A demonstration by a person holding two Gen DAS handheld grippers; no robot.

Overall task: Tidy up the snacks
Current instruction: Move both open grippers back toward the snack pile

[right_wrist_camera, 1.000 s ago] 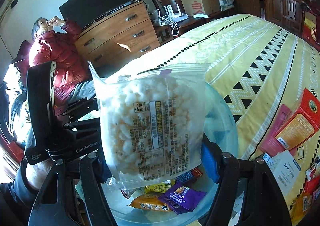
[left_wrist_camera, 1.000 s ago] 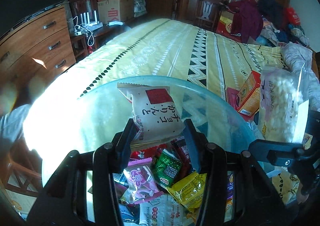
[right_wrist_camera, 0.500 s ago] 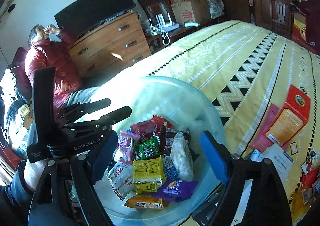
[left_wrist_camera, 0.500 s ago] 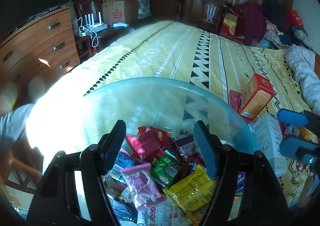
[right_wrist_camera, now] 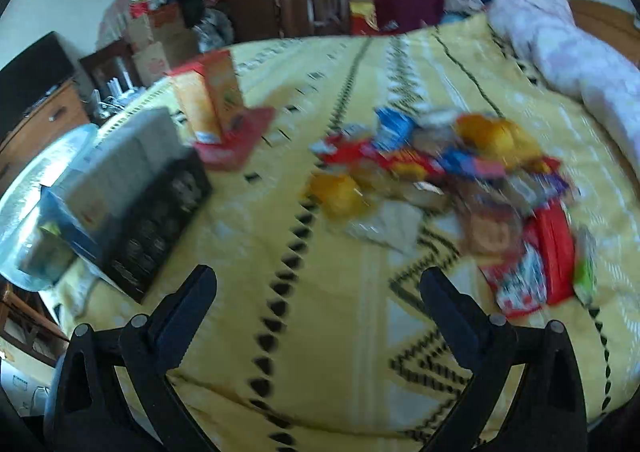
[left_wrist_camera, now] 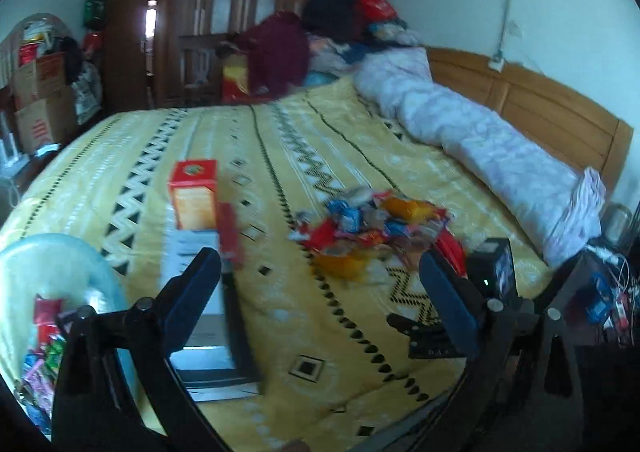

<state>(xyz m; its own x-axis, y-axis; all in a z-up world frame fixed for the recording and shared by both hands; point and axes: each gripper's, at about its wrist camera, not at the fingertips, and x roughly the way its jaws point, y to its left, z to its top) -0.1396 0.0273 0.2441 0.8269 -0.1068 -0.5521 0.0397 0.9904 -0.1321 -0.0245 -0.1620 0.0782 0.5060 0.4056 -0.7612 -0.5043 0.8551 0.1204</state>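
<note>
Left gripper [left_wrist_camera: 320, 284]: jaws spread wide, just been opening, nothing between them; only bedspread showing in the gap.
Right gripper [right_wrist_camera: 318, 296]: jaws likewise released, just been opening, empty; aimed down at bare bedspread [right_wrist_camera: 340, 332].
Snack pile [right_wrist_camera: 452, 171]: loose packets heaped on the bedspread, right of centre in the right wrist view; centre right in the left wrist view [left_wrist_camera: 376, 236].
Bowl [left_wrist_camera: 60, 268]: clear, lower left of the left wrist view, packets already inside; far left edge of the right wrist view [right_wrist_camera: 24, 187].
Boxes [right_wrist_camera: 136, 187]: lying between bowl and pile, an orange box [left_wrist_camera: 194, 195] standing behind them.
Key relation: pile ahead and to the right of the right jaws, apart from them; pile spread mostly crosswise in frame, no single long axis.
Nearer hand: right, by judgement, the pile looming larger in its view.
Step in hand: reach for next packets, probably; blur leaves single packets hard to tell.
</note>
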